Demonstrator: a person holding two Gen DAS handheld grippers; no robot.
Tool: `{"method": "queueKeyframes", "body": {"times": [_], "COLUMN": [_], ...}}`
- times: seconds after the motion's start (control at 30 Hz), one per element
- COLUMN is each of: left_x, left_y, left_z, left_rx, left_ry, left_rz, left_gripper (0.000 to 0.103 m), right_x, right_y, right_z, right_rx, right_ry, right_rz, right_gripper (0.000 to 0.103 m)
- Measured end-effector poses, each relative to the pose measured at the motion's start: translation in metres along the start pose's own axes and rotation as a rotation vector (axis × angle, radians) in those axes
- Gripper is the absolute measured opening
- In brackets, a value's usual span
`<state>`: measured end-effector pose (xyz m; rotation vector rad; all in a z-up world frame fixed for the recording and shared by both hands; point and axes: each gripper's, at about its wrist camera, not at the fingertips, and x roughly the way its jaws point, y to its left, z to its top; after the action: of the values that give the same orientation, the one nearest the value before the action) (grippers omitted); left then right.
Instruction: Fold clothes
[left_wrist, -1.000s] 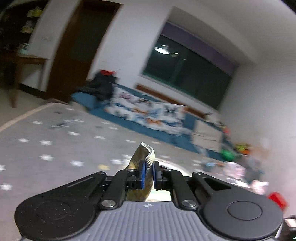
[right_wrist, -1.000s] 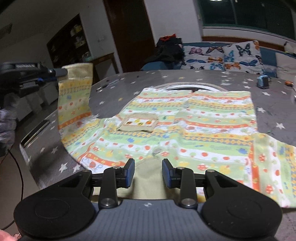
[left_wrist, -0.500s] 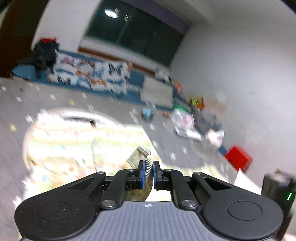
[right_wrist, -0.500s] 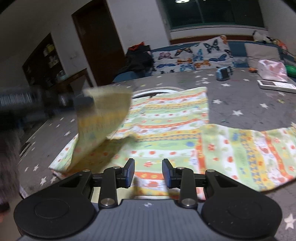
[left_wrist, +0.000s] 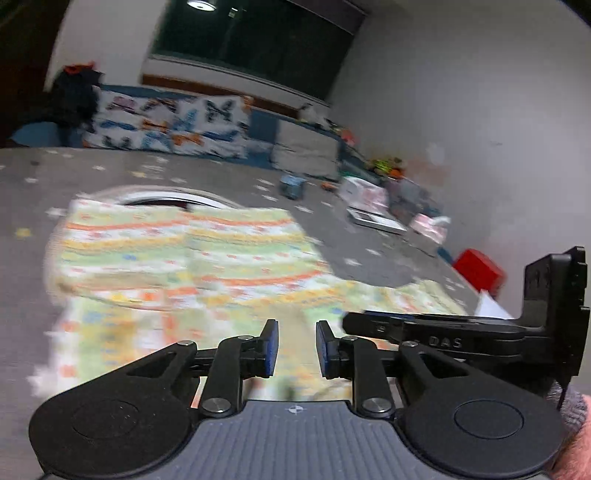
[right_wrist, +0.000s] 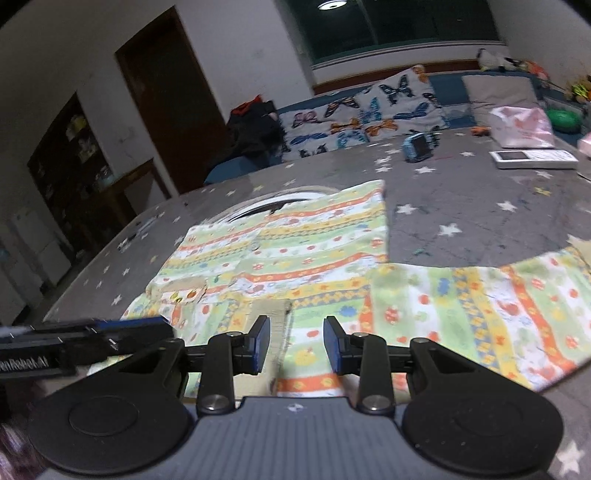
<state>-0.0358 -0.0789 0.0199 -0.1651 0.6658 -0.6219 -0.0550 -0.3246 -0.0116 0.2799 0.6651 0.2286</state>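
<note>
Two handheld grippers hover low over a patterned child's shirt (right_wrist: 295, 254) spread flat on a grey, star-printed table (right_wrist: 480, 218). Nearest, the right gripper (right_wrist: 296, 345) has its blue pads spread wide and holds nothing; a beige ribbed cuff (right_wrist: 271, 314) lies just ahead of its left finger. The left gripper (left_wrist: 292, 347), also gaping and empty, sits close beside it on its left, above the shirt's near edge, though that view is blurred. One sleeve (right_wrist: 498, 314) stretches out to the right of both tools, its length running sideways, so the right gripper seems nearer to it. Beyond, the shirt body reaches away toward a butterfly-print cushion (right_wrist: 369, 118).
</note>
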Motion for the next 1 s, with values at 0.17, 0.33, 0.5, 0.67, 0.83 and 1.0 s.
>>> {"method": "queueKeyframes", "body": {"times": [0.17,0.33,0.5,0.67,0.83,1.0], "left_x": [-0.014,-0.013,-0.012,-0.005,0.019,0.019], "left_y": [0.044,0.081,0.105,0.094,0.101,0.096], "left_z": [-0.001,0.001,0.0,0.016,0.021,0.021], "left_rx": [-0.067,-0.124,-0.223,-0.176,-0.155,-0.11], "left_ry": [-0.008,0.002,0.039,0.02,0.078,0.081], "left_rz": [0.13,0.225,0.259,0.241,0.299,0.306], "left_gripper": [0.024,0.022,0.02,0.02,0.019,0.019], "right_x": [0.028,0.048,0.057,0.057,0.056,0.032], "right_y": [0.021,0.034,0.041,0.043,0.042,0.028], "right_z": [0.002,0.005,0.004,0.005,0.006,0.006], "right_rx": [-0.076,-0.114,-0.155,-0.173,-0.18,-0.168], "right_ry": [0.027,0.047,0.062,0.063,0.062,0.019], "right_rz": [0.013,0.028,0.009,0.006,0.005,-0.045], "right_gripper": [0.032,0.032,0.031,0.031,0.031,0.031]}}
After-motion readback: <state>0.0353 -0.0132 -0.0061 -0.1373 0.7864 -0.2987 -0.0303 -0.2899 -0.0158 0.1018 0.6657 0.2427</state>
